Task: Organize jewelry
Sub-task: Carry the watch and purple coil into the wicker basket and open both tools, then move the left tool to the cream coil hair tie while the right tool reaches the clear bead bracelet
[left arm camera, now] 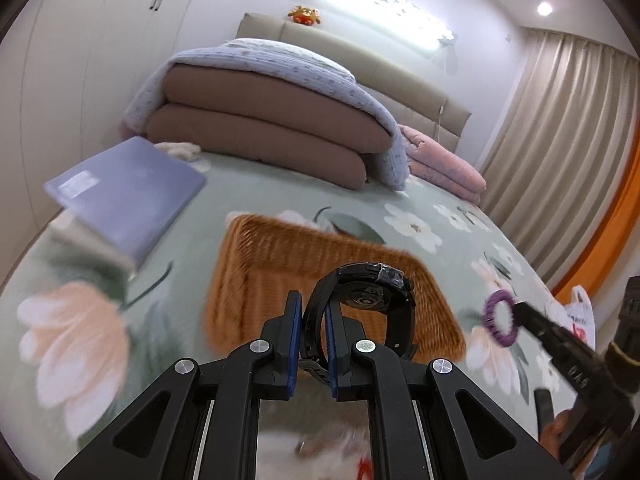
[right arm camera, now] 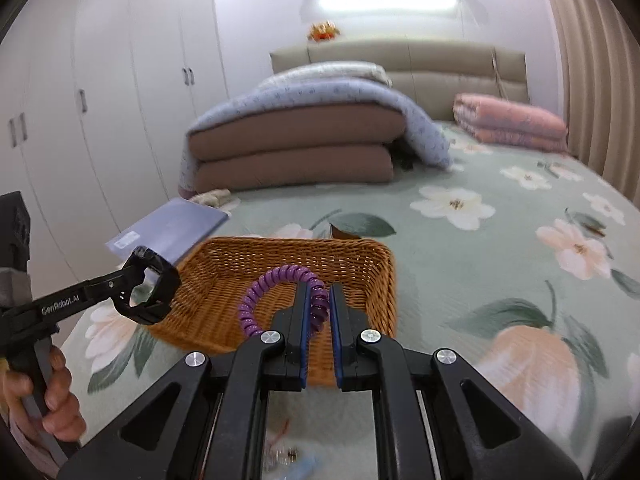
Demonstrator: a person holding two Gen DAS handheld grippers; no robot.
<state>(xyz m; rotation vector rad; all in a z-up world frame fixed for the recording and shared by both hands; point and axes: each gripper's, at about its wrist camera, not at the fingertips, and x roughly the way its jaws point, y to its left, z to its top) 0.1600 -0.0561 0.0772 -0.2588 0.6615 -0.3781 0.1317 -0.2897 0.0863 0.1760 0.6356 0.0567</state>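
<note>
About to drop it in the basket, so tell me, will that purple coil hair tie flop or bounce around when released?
The purple coil hair tie keeps its loop shape in the right gripper, so it is probably springy, not limp. It looks light and may bounce slightly inside the wicker basket.

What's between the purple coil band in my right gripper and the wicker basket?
Nothing shows between them. In the right wrist view the purple spiral hair band, clamped in the right hand-held gripper, hangs in front of the brown woven wicker basket.
</note>
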